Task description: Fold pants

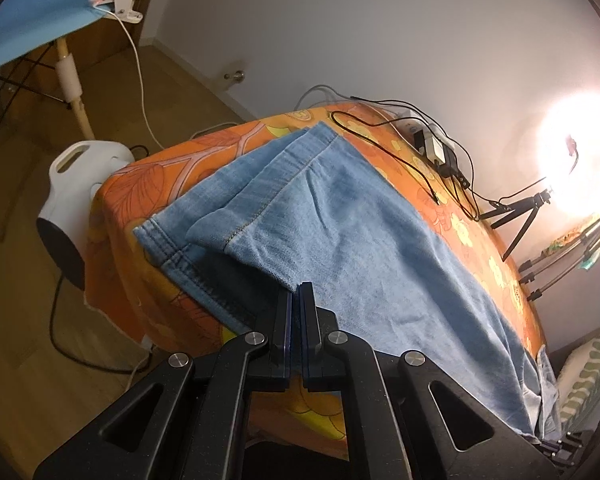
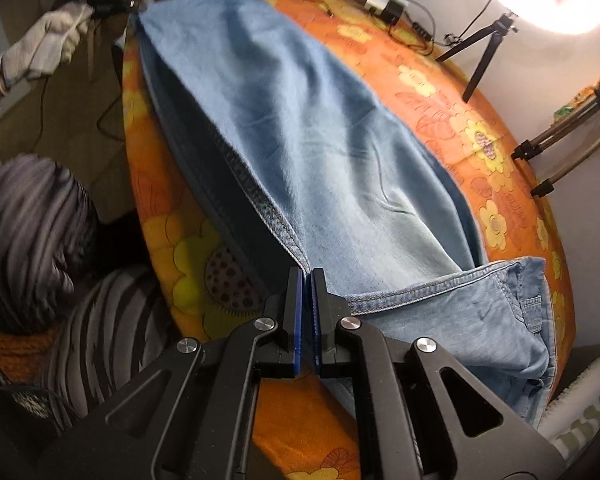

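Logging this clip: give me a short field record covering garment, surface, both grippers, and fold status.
garment: light blue jeans, one leg laid over the other
surface: table under an orange floral cloth
left gripper: shut on the jeans edge near the hems
right gripper: shut on the jeans edge near the waistband
fold status: lengthwise fold laid, no crosswise fold yet
clutter: cables and adapter at far edge

Matt denim pants (image 1: 340, 216), printed cotton tablecloth (image 1: 148, 184)
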`<move>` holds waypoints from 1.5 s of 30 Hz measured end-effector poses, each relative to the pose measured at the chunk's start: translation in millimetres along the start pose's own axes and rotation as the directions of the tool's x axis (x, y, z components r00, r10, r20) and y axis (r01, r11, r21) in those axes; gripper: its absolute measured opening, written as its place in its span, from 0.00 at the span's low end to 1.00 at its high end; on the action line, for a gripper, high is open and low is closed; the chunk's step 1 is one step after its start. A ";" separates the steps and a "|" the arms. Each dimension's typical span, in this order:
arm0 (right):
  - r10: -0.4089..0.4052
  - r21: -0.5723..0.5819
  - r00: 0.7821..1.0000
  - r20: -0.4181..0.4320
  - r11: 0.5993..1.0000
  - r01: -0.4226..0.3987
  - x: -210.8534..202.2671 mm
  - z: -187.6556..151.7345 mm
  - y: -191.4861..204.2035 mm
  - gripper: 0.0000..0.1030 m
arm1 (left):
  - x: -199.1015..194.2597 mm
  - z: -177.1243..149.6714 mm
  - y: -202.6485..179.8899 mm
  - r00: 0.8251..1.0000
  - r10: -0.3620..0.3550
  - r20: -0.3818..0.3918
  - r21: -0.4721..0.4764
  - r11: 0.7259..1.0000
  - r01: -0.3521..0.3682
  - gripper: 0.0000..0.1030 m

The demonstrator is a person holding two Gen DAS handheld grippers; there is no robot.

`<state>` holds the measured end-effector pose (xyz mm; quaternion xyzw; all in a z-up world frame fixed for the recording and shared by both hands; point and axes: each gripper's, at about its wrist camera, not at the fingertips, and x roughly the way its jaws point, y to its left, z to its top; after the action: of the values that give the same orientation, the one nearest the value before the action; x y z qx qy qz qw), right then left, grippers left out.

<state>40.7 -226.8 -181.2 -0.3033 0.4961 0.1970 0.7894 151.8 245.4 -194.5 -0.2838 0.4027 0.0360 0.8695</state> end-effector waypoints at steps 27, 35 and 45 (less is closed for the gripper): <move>0.301 -0.067 0.908 0.291 0.953 -0.295 27.6 305.9 -1.7 0.43 | 12.0 12.6 29.8 0.997 -0.042 0.059 -0.099 0.994 0.047 0.25; 0.384 -0.053 0.883 0.269 0.922 -0.384 121.5 421.2 30.5 0.43 | 19.5 16.0 39.0 0.998 -0.002 0.059 -0.107 0.994 0.009 0.23; 0.423 -0.014 0.882 0.208 0.903 -0.430 211.7 504.7 63.3 0.43 | 21.8 14.9 37.2 0.996 0.036 0.087 -0.048 0.998 -0.032 0.11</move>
<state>428.1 162.3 -226.8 -0.1518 0.4694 0.3876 0.7787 165.7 280.7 -219.8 -0.2950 0.3680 0.0724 0.8788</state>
